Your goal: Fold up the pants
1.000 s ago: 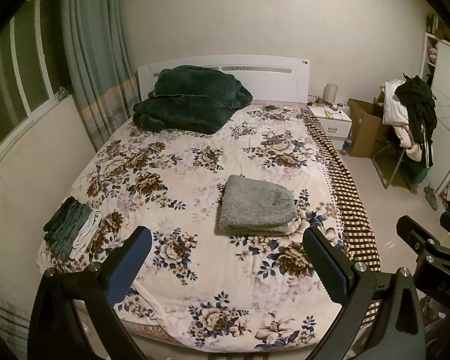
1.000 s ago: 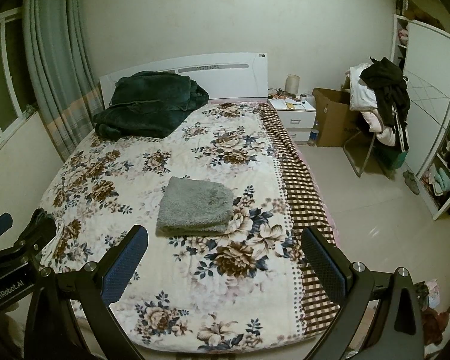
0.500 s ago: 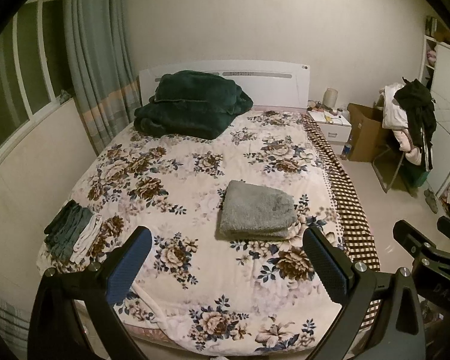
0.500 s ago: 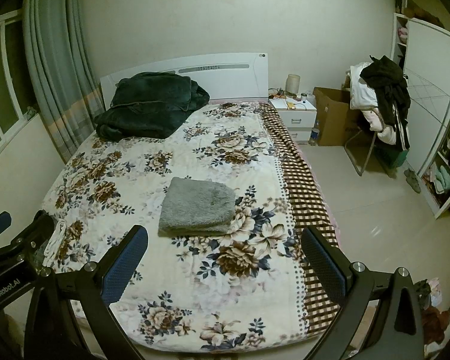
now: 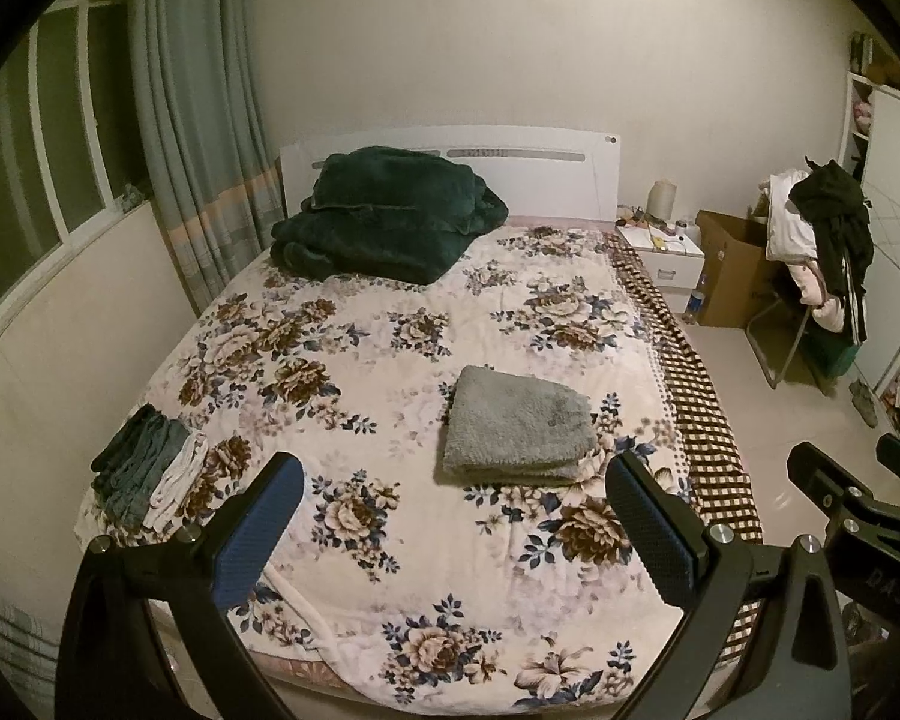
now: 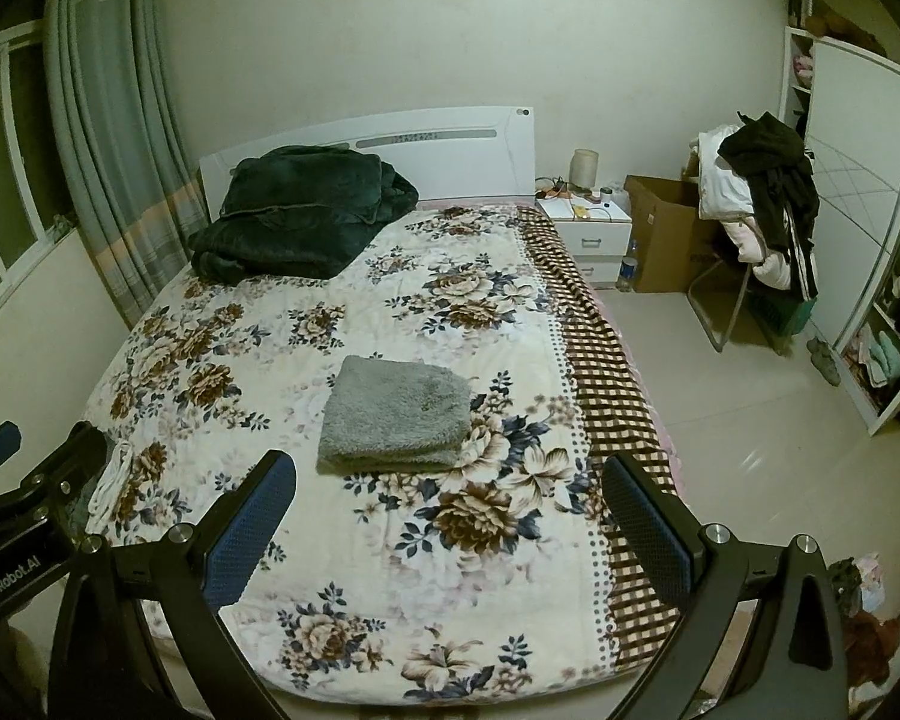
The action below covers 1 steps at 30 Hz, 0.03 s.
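Taking the floral bedspread [image 5: 354, 324] as the landmark and reading from its left edge: a small pile of dark green and white garments [image 5: 144, 465] lies at the near left corner, and a heaped dark green blanket [image 5: 384, 219] sits at the far left by the headboard [image 5: 534, 162]. Right of the bedspread's middle lies a folded grey fleece garment [image 5: 516, 435], presumably the pants, already a neat rectangle with its long axis running roughly across the bed and its stacked fold edges facing the foot. Beyond the bedspread's right edge stand a white nightstand [image 5: 669, 258], a cardboard box [image 5: 729, 267] and a chair draped in clothes [image 5: 822, 246].

The left tool [image 5: 450, 516] hangs above the foot of the bed, spread wide with nothing between its fingers. The right tool [image 6: 444, 510] does the same, also spread and empty.

Both are well apart from the grey bundle, which lies straight ahead and farther up the bed. In the left wrist view it sits toward that tool's right finger; in the right wrist view it sits toward the left finger, so it lies between the two, neither clearly nearer. Judging by its tidy shape, the folding looks essentially complete. If another garment is due, the corner pile is nearest the left tool.
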Tool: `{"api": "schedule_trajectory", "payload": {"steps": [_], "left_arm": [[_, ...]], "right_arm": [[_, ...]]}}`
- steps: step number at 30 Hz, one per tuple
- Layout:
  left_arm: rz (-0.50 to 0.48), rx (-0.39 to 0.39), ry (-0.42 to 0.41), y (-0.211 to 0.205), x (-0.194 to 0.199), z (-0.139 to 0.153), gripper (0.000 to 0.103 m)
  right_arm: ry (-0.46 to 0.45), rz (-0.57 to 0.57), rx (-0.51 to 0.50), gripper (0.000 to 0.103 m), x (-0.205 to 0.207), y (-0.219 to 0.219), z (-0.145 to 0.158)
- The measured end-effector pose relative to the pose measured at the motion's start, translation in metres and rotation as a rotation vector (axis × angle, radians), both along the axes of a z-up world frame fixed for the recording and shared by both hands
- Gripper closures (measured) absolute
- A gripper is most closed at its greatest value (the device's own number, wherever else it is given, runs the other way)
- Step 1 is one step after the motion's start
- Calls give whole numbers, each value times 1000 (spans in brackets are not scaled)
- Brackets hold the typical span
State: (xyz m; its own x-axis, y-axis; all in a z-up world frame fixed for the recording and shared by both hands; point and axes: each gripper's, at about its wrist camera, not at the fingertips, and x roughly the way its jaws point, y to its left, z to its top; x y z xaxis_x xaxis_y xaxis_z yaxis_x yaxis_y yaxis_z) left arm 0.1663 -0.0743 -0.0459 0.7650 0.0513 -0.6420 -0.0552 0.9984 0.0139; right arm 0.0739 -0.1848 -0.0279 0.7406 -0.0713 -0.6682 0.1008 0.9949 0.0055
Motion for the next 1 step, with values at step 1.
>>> {"api": "schedule_trajectory", "payload": {"steps": [1], "left_arm": [[3, -2, -2, 1, 0, 1, 0]], "right_arm": [[-1, -2, 0, 0, 0, 0, 1]]}}
